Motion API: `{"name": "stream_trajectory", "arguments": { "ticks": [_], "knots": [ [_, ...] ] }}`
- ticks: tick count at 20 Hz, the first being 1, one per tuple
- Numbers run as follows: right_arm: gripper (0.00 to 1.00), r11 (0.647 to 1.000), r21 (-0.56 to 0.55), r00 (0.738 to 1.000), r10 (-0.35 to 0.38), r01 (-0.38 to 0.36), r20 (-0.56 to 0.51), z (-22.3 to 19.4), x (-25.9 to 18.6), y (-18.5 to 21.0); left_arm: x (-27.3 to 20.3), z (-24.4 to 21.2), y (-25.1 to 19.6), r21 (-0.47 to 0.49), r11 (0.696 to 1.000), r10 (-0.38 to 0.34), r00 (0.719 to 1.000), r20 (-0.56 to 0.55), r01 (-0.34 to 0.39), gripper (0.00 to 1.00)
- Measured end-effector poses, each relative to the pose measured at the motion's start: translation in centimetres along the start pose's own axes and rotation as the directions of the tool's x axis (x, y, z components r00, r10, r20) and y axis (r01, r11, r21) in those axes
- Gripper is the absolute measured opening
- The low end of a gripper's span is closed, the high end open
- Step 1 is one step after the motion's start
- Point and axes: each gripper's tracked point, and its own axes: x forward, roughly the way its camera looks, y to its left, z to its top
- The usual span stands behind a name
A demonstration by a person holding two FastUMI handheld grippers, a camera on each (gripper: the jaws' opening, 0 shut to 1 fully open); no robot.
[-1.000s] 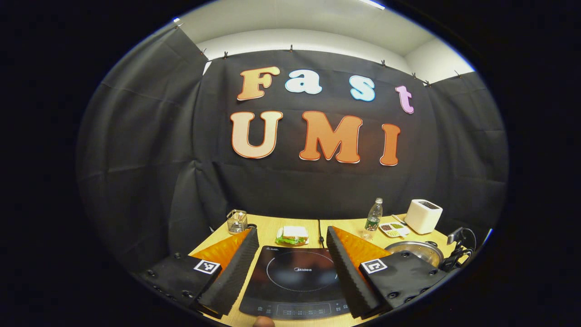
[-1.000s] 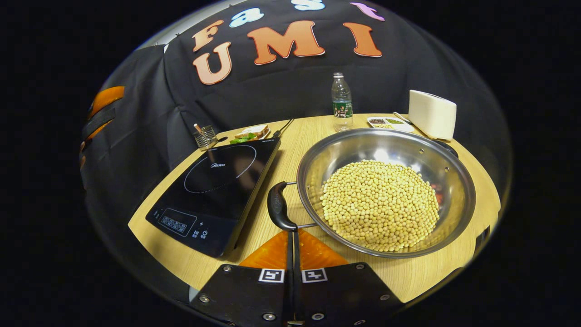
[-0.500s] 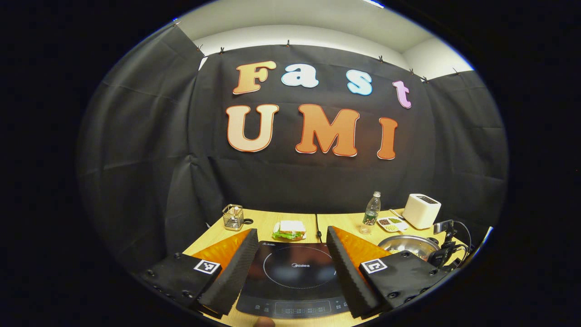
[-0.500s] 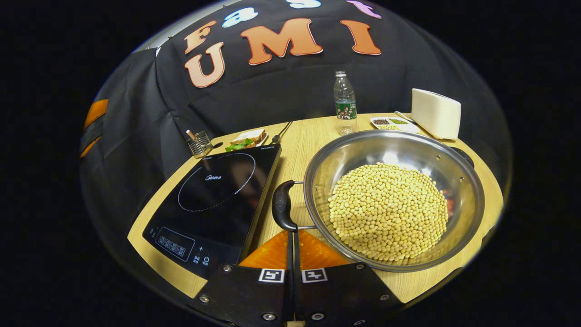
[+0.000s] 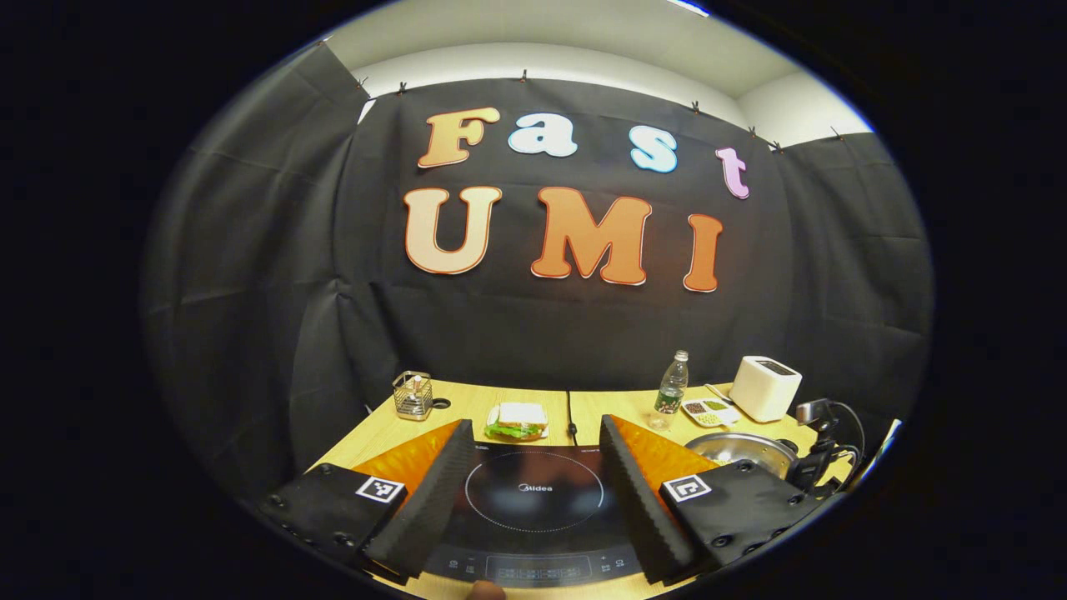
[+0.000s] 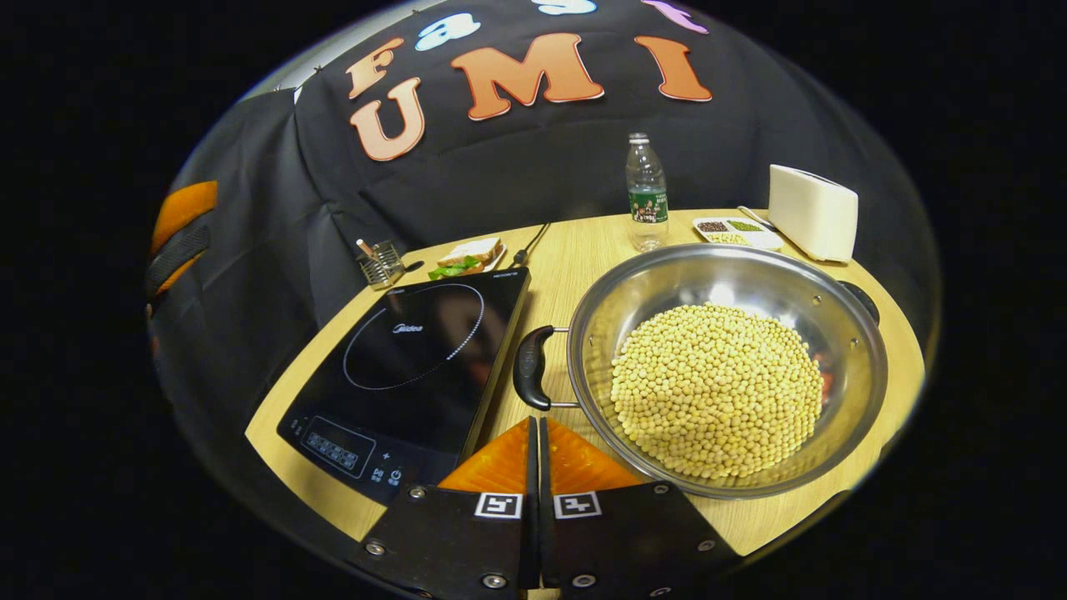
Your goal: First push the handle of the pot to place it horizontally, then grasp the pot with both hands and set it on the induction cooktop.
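Your right gripper (image 6: pixel 538 429), jaws pressed together, sits low centre just below the steel pot's (image 6: pixel 725 371) curved black handle (image 6: pixel 531 367). Your left gripper (image 5: pixel 530 483), ribbed pads spread, frames the glossy cooktop (image 5: pixel 533 508).

– What stands along the back of the table (image 6: pixel 575 250)?

– A water bottle (image 6: pixel 647 192), upright, with a white toaster (image 6: pixel 813 212) to its right and a small tray of beans (image 6: pixel 738 232) between them.

– And to the left?

– A sandwich (image 6: pixel 468 255) on a plate, beside a wire basket (image 6: pixel 382 262).
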Motion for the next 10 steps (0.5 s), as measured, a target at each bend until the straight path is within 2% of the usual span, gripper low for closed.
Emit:
{"name": "stream_trajectory", "arguments": {
  "ticks": [2,4,10],
  "knots": [
    [0.00,1.000,-0.009,0.999,0.030,-0.029,0.025,0.7,-1.9,0.0,0.3,-0.4,-1.7,-0.003,1.000,-0.029,1.000,-0.010,0.029,0.97],
    [0.00,0.999,-0.031,0.997,0.026,-0.024,0.067,2.1,-3.7,-1.1,0.8,-0.8,-3.4,-0.001,0.998,-0.057,0.998,-0.021,0.057,0.97],
    [0.00,0.997,-0.029,0.987,-0.060,0.065,0.152,4.7,-6.3,-7.3,1.9,-3.0,-9.8,0.003,0.988,-0.154,0.986,-0.068,0.154,0.98]
  ]
}}
